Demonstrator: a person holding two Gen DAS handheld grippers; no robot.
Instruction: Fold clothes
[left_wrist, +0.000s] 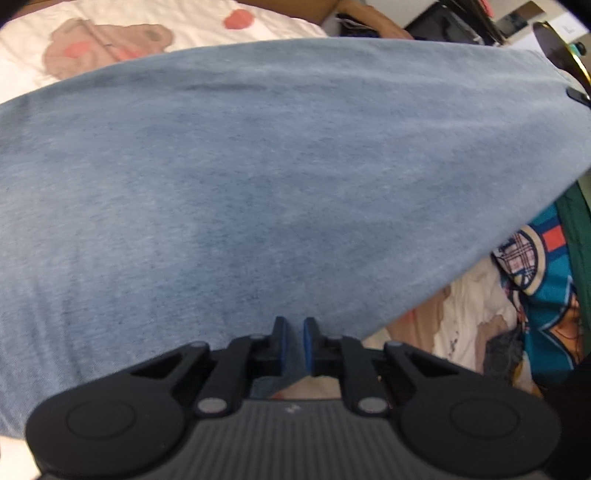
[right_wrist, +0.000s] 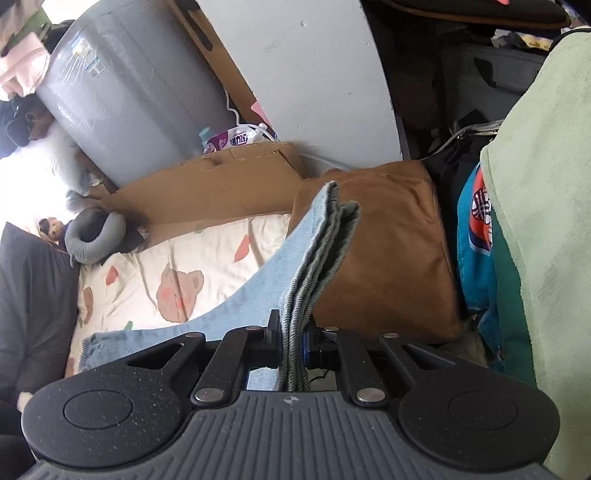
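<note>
In the left wrist view, the left gripper has its blue-padded fingers drawn nearly together on the near edge of a light blue, soft knit garment, a narrow tongue of the cloth caught between them. The garment stretches away from the gripper as a broad taut sheet that fills most of the view. Beyond its far edge lies the cream bed sheet printed with tan bears and pink patches. To the right of the garment, below its slanting hem, sits a heap of crumpled white and pink laundry and, just beside that, a teal printed cloth with a plaid round emblem. In the right wrist view, the right gripper pinches several stacked layers of the same garment, the grey ribbed edges standing upright between its fingers while the blue cloth drapes down to the left onto the bed sheet. Behind the garment rests a brown folded cloth; beyond the bed stands flattened brown cardboard and a grey cylindrical drum. A pale green towel hangs at the right of the brown cloth.
</note>
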